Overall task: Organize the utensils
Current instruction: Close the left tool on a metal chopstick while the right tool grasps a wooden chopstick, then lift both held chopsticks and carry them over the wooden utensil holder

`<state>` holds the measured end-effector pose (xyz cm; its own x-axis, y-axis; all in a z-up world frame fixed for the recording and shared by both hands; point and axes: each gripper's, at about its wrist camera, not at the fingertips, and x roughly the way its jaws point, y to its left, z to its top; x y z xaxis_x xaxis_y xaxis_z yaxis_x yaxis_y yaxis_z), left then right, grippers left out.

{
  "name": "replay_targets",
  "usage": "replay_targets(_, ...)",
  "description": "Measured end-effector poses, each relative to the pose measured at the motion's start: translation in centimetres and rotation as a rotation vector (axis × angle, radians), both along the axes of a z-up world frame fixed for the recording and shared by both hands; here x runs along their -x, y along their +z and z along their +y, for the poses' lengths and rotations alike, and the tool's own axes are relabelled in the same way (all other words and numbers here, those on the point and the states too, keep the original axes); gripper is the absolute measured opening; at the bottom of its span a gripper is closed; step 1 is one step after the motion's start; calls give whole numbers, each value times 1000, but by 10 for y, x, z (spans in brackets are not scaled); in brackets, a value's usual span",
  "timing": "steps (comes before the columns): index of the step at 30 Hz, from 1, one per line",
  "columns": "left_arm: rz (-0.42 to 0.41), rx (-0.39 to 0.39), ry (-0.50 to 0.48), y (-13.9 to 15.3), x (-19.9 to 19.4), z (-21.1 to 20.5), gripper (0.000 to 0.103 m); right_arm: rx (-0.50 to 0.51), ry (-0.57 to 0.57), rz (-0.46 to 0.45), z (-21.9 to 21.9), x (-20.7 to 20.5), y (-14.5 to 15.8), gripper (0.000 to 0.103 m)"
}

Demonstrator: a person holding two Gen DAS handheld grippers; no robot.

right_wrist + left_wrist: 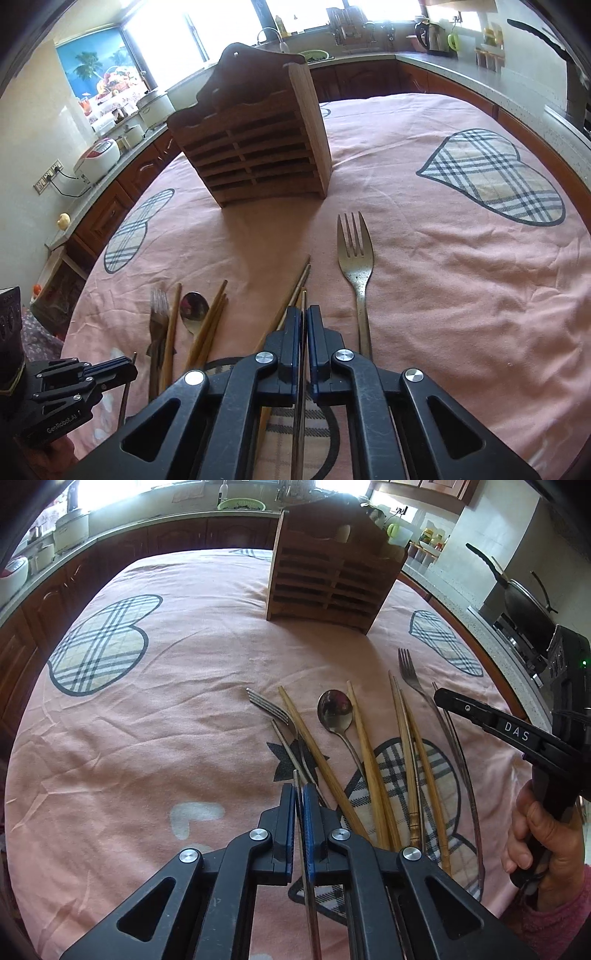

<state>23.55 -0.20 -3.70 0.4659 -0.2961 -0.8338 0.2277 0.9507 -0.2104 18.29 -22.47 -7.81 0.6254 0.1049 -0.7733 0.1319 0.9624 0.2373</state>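
A slatted wooden utensil holder (332,572) (258,155) stands upright at the far side of the pink cloth. In front of it lie two forks (271,705) (408,668), a spoon (334,709) and several wooden chopsticks (369,757), fanned out. My left gripper (299,788) is shut on a thin metal chopstick (295,777) at the left edge of the pile. My right gripper (304,310) is shut on another metal chopstick (303,297), just left of the large fork (356,258). Each gripper also shows in the other view: the right gripper (439,698) and the left gripper (129,365).
The pink tablecloth (147,738) with plaid hearts covers the table. A person's hand (535,834) grips the right tool's handle. Kitchen counters ring the table, with a wok (524,602) on the stove and a rice cooker (98,158).
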Motion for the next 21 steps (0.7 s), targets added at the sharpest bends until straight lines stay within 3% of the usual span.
replay_targets(12, -156, 61, 21, 74, 39, 31, 2, 3, 37, -140, 16, 19, 61, 4)
replay_targets(21, -243, 104, 42, 106, 71, 49, 2, 14, 51, -234, 25, 36, 100, 4)
